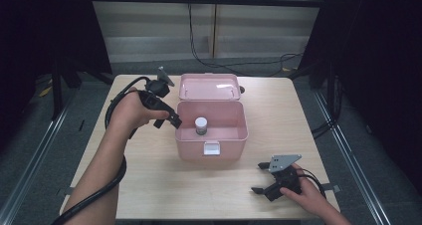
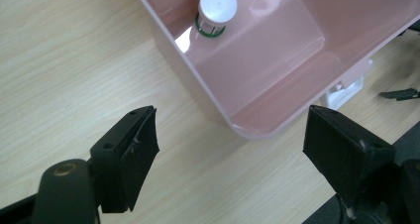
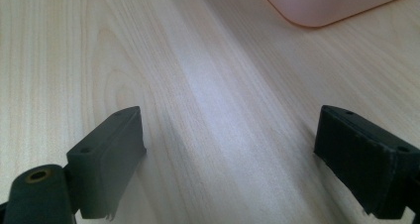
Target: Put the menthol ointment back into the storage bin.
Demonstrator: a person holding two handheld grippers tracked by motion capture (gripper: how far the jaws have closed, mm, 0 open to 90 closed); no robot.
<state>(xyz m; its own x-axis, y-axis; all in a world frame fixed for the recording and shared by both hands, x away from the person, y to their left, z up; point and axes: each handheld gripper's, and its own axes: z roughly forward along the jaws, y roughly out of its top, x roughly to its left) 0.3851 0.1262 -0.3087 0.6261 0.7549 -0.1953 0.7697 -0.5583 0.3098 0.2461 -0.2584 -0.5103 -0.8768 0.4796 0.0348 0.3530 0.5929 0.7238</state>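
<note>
A pink plastic box (image 1: 234,138) stands open in the middle of the wooden table, its lid (image 1: 209,87) tipped back. Inside, near the left wall, stands a small bottle with a white cap (image 1: 201,125) (image 2: 217,11). My left gripper (image 1: 169,119) hovers just left of the box's left rim, open, with nothing between its jaws. In the left gripper view the box corner (image 2: 257,127) lies ahead of the open jaws. My right gripper (image 1: 260,177) rests open near the table's front right, over bare wood, a corner of the pink box (image 3: 322,8) far ahead.
A white latch (image 1: 211,148) sits on the box's front wall. The table's front edge is close to my right hand. Black cables trail from both grippers, and more cables run on the floor behind the table.
</note>
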